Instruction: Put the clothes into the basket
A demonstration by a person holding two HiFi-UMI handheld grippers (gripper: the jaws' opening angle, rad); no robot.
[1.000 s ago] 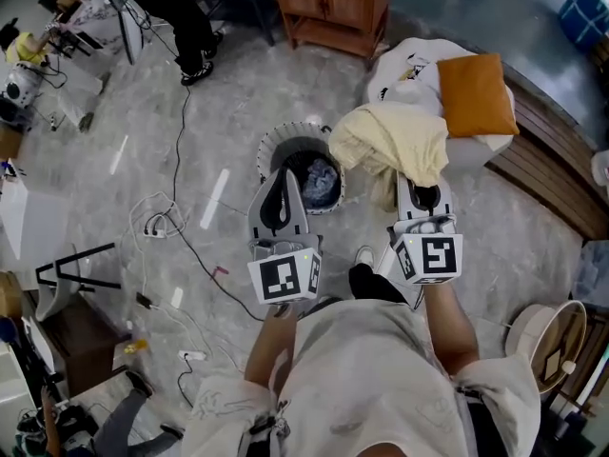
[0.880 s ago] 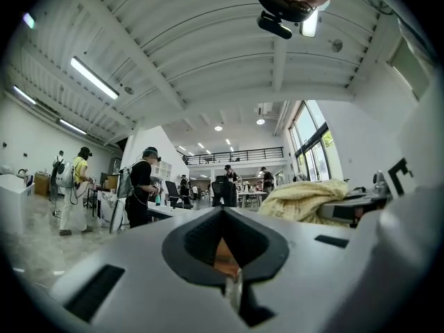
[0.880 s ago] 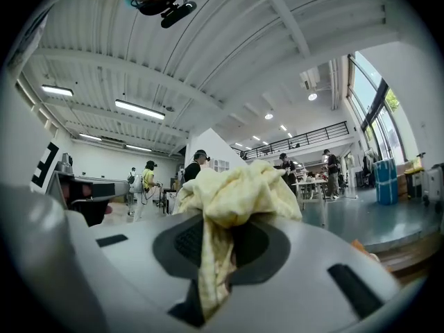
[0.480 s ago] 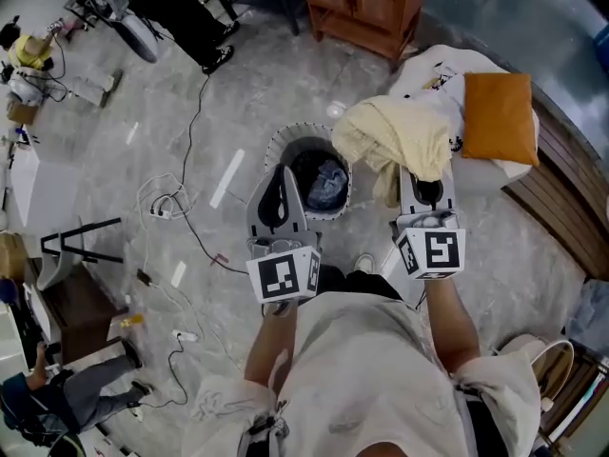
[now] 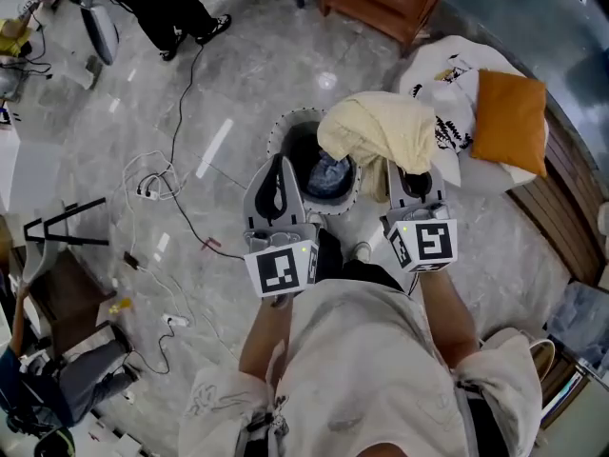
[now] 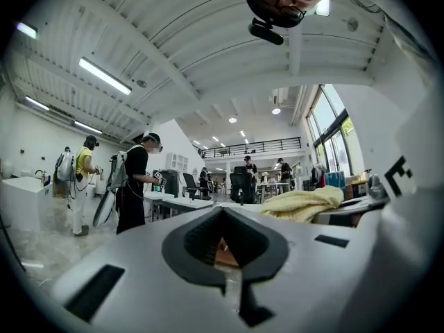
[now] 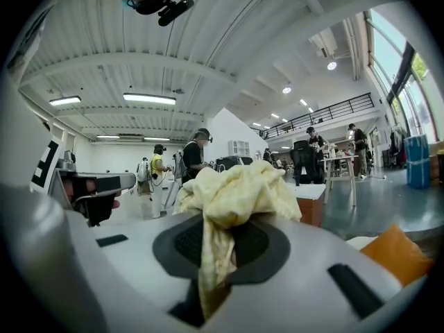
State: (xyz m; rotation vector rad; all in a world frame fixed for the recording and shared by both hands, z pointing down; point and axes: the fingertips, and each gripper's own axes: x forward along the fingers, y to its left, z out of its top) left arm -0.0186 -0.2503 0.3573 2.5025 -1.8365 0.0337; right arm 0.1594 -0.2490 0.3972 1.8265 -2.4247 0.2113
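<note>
Nearest the person, the left hand-held gripper [image 5: 277, 167] is empty, its jaws drawn together with nothing between them. It points out over the near rim of the basket [image 5: 303, 146]. Beside it, the right hand-held gripper [image 7: 216, 245] is clamped on a pale yellow garment [image 5: 373, 129]. A narrow twist of fabric is pinched between the pads, and the rest is heaped over and ahead of the jaws.

The garment looks light, soft and completely limp: it folds over itself and hangs in loose lobes. It will likely sag and trail rather than keep any shape, and a free edge could catch on the basket rim. A hold on a bunched fold, as here, seems secure enough, since the cloth is not slippery or fragile.

From the head view its bulk overlaps the far right edge of the basket. A blue-grey item [image 5: 331, 172] already lies inside on the floor of the basket. Beyond are a white cushion [image 5: 447, 74] and an orange pillow [image 5: 512, 122].
</note>
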